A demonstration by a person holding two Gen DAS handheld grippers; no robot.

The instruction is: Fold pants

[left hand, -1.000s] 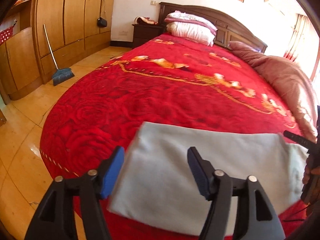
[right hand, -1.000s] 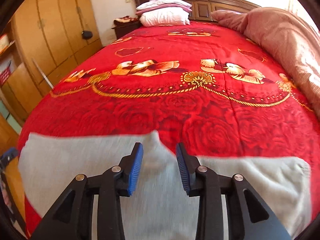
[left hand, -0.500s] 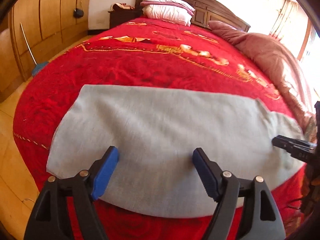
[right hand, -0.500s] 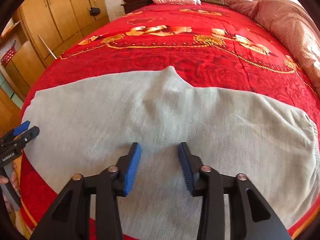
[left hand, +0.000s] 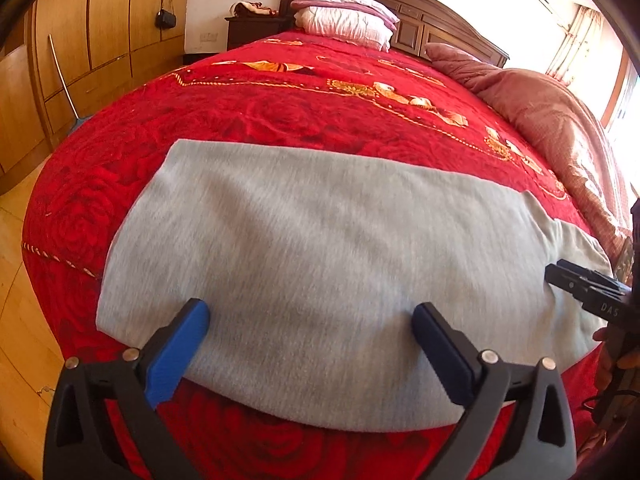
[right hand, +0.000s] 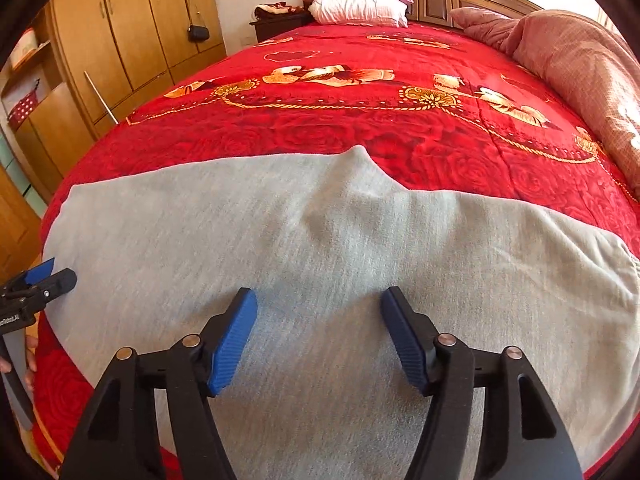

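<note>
Light grey pants (left hand: 320, 256) (right hand: 340, 248) lie flat across the foot of a bed with a red floral cover (left hand: 304, 104) (right hand: 360, 128). A small peak of cloth (right hand: 360, 156) sticks out from their far edge. My left gripper (left hand: 310, 328) hovers over the left part of the pants with its jaws opening wide and no cloth pinched between them. Over the middle of the pants, my right gripper (right hand: 318, 320) has its jaws opening too, above the cloth without gripping it. Each gripper shows at the edge of the other's view.
White and pink pillows (left hand: 344, 16) (right hand: 360, 4) rest against a dark wooden headboard. A pink quilt (left hand: 560, 120) (right hand: 580, 64) is bunched along the bed's right side. Wooden wardrobes (left hand: 100, 32) (right hand: 128, 32), a broom and tiled floor (left hand: 24, 320) are to the left.
Both grippers have come down and forward over the pants, and both have spread their jaws wider. The pants now lie spread flat and take up much more of each view.
</note>
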